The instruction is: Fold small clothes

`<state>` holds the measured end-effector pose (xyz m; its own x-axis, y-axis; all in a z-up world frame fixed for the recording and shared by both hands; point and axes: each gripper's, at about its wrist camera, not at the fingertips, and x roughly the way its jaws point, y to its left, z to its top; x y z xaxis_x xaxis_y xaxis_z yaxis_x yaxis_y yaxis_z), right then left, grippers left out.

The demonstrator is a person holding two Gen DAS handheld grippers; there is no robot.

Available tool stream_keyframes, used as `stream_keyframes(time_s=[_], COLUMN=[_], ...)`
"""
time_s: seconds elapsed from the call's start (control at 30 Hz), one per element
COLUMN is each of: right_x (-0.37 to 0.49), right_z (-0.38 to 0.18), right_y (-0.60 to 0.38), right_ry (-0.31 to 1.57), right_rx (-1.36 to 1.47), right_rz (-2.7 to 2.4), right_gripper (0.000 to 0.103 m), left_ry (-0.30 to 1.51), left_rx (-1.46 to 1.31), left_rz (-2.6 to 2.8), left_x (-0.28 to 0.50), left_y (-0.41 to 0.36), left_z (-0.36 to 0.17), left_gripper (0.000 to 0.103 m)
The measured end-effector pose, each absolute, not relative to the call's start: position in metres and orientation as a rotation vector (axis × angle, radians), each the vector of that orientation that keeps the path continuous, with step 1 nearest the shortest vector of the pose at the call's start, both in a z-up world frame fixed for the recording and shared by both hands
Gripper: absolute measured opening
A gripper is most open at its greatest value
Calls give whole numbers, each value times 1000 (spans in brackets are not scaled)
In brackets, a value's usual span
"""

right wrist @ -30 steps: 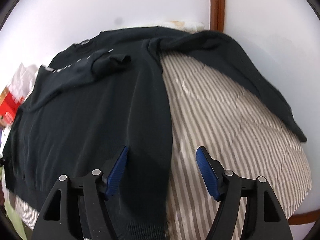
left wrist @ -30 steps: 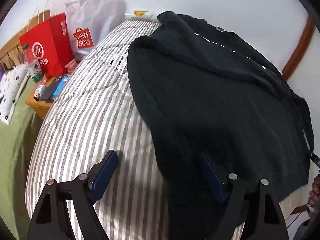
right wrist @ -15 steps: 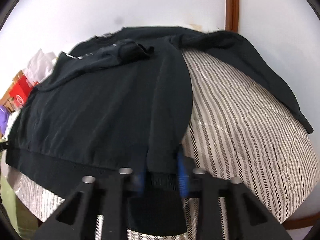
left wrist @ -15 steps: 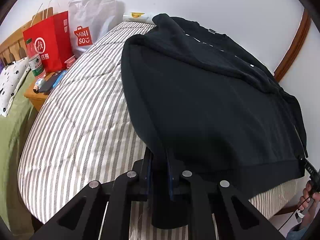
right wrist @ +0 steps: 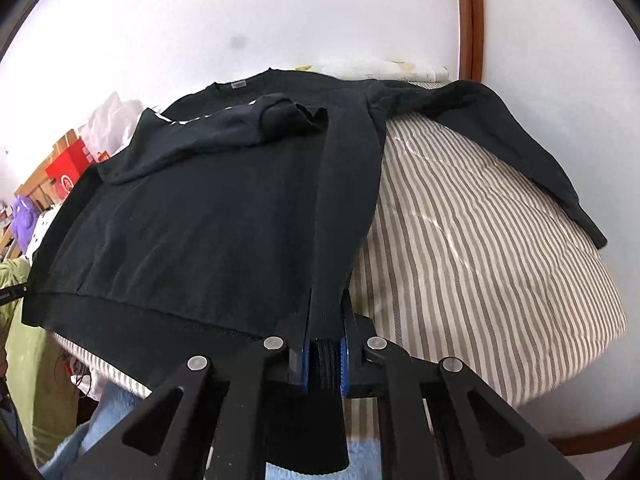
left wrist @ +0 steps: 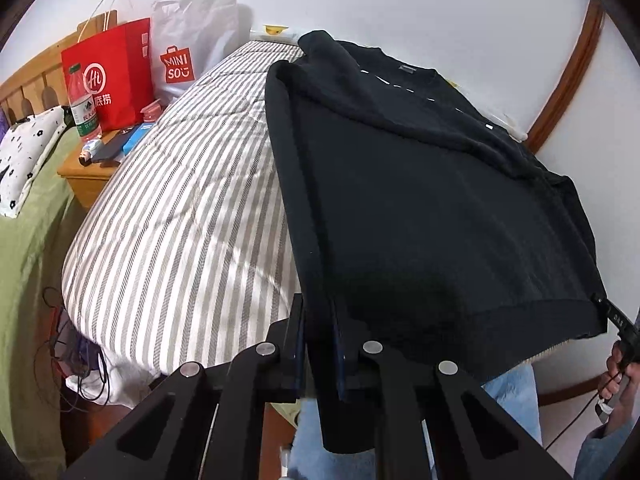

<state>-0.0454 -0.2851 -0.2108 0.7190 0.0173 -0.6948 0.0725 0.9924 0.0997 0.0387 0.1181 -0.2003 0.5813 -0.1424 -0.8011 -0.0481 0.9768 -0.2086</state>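
Note:
A black sweatshirt lies spread on a grey-and-white striped quilt. My left gripper is shut on its near left hem corner, with cloth hanging down between the blue pads. In the right wrist view my right gripper is shut on the ribbed hem of the same sweatshirt at its near right corner. One sleeve lies folded across the chest. The other sleeve trails out over the quilt to the right. The hem is pulled out past the bed's near edge.
A red paper bag, a white Miniso bag and a water bottle stand on a wooden nightstand at the left. A green blanket lies at the left. A person's hand holds the other gripper at the right edge. A white wall stands behind.
Both grippers went from open astride the hem corners to shut on them. Both then drew back toward me, pulling the sweatshirt's hem over the bed's near edge.

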Motion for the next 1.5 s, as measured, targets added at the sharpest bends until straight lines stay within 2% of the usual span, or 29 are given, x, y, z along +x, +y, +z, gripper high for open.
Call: stream_keyframes(time_s=[0.13,0.2,0.27,0.33,0.5,1.5], right_x=[-35,-33,-33,-38,-47,-55], right_z=[-207,-205,-203,-201,-196,-198], right_y=[-286,-285,-288,-291,-305,-311], right_ry=[779,788,779,764,739,739], right_rx=[138,145,131,111,166,160], right_rz=[-39,-43,-49,-77,-92,-140], right_gripper=[13,19,27,29,31,42], left_ry=[956,949,932,911,875,869], left_rx=[-185,-183,-186,-190,-178,-164], left_rz=[-18,13,40,40,50,54], left_x=[40,42,45,47,56,81], left_y=[115,117,120,122,120,123], left_z=[-199,-196,-190,-184,-168,-151], left_gripper=[18,30,49,53,58,58])
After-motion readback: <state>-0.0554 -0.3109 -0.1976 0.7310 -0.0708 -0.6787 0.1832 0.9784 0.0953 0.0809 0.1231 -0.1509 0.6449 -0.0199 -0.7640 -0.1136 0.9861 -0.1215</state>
